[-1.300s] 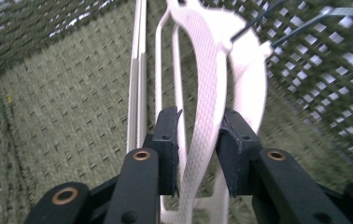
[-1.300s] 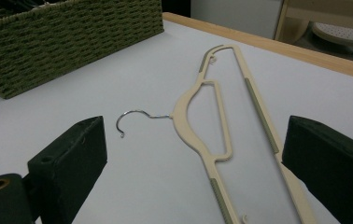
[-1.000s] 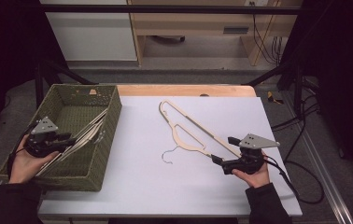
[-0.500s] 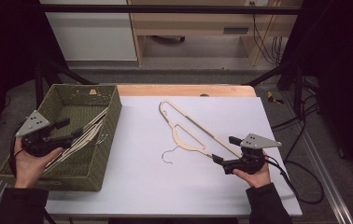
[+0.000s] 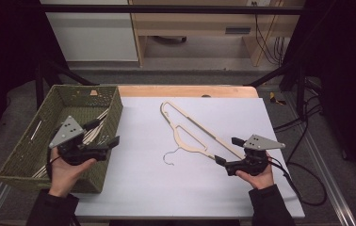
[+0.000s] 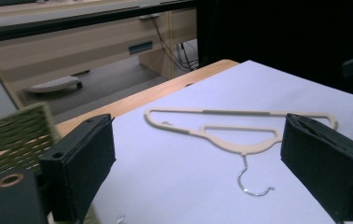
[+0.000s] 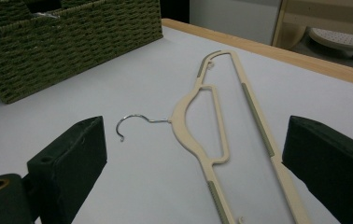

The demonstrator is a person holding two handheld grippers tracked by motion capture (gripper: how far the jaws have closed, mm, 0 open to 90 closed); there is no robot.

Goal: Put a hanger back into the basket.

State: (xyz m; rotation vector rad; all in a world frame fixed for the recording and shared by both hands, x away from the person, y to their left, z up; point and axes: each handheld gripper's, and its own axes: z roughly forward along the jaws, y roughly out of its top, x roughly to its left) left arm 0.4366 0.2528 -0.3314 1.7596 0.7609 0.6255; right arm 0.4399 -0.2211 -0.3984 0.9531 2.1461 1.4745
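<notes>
The table takes the centre of the high view, a flat matte white sheet with a strip of pale wood along its far edge; wide bare room lies across its lower middle and its upper right. At the left of the frame a rectangular woven basket of olive-green wicker holds more pale hangers, whose shapes are hard to make out behind the left gripper. In the middle lies the beige hanger, flat and thin, a long angled outline with grey grip strips and a small bent wire hook pointing to the lower left; its lower right end is hidden behind the right gripper. The left gripper hovers over the basket's right rim, its black block-shaped fingers having just been opening, now spread wide with nothing between them. The right gripper sits at the lower right of the frame, its fingers wide apart on either side of the hanger's end, not pressing it; its own view cuts off the hanger's near tip.
</notes>
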